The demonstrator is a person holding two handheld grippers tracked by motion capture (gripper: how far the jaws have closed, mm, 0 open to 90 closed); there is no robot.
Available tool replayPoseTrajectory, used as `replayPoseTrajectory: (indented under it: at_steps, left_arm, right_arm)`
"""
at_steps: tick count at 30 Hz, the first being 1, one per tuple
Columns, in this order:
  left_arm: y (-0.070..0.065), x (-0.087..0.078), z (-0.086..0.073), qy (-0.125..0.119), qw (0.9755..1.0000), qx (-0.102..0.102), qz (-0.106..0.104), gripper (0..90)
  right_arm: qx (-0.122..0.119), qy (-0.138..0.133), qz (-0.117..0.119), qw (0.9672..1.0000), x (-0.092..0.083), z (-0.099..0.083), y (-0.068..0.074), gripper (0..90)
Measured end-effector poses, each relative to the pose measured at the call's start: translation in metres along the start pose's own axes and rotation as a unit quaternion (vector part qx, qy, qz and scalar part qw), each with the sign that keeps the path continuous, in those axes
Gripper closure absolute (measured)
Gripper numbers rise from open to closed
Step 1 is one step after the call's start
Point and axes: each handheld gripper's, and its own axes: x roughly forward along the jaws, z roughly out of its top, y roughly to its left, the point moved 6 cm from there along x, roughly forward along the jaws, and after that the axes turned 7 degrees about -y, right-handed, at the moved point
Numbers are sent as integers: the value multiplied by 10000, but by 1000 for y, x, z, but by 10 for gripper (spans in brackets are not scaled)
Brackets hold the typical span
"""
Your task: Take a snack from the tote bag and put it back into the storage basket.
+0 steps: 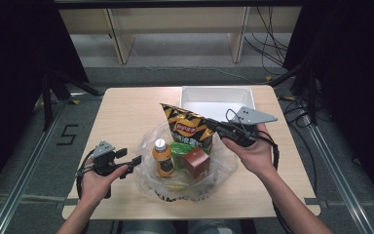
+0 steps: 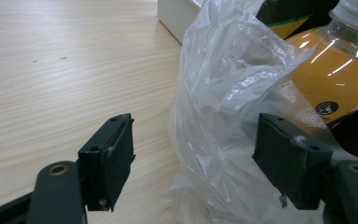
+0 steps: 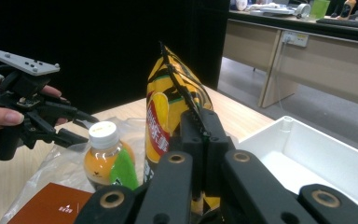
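A yellow-and-black chip bag (image 1: 187, 126) stands upright in a clear plastic bag (image 1: 148, 170) at the table's middle. My right gripper (image 1: 215, 128) is shut on the chip bag's (image 3: 165, 107) crimped side seam, as the right gripper view (image 3: 204, 135) shows. An orange juice bottle (image 1: 162, 158), a green packet (image 1: 179, 150) and a brown box (image 1: 197, 163) also sit in the plastic bag. My left gripper (image 1: 129, 157) is open at the bag's left edge. Crumpled plastic (image 2: 214, 116) lies loosely between its wide jaws (image 2: 193, 154), with the bottle (image 2: 335, 79) just behind.
A white empty bin (image 1: 209, 105) stands at the table's far edge, just behind the chip bag and right hand; its wall (image 3: 307, 158) is close beside my right gripper. Bare wood tabletop (image 1: 121, 117) stretches left of the bag.
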Motion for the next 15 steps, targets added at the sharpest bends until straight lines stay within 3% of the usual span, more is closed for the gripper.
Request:
replayPoseTrajectory:
  at_steps: [2, 7, 8, 10, 11, 13, 15]
  left_arm:
    - [0, 0, 0, -7, 10000, 5, -1, 279]
    - [1, -1, 0, 4, 10000, 52, 1, 278]
    - [2, -1, 0, 0, 10000, 49, 6, 278]
    - [2, 0, 0, -5, 10000, 39, 15, 278]
    - [2, 0, 1, 5, 10000, 43, 12, 278]
    - [2, 0, 1, 3, 10000, 48, 7, 278]
    - [2, -1, 2, -28, 10000, 25, -4, 277]
  right_arm:
    - [-96, -97, -48, 9999, 1, 2, -2, 900]
    - [37, -152, -39, 9999, -2, 6, -5, 900]
    - [-67, -208, -74, 9997, -3, 9, -7, 900]
    - [62, -216, -65, 9997, -5, 11, -6, 900]
    - [-38, -286, -66, 9996, -5, 14, -8, 900]
    - [72, -277, -61, 9996, -5, 16, -7, 900]
    - [-18, -309, -52, 9995, -5, 19, -9, 900]
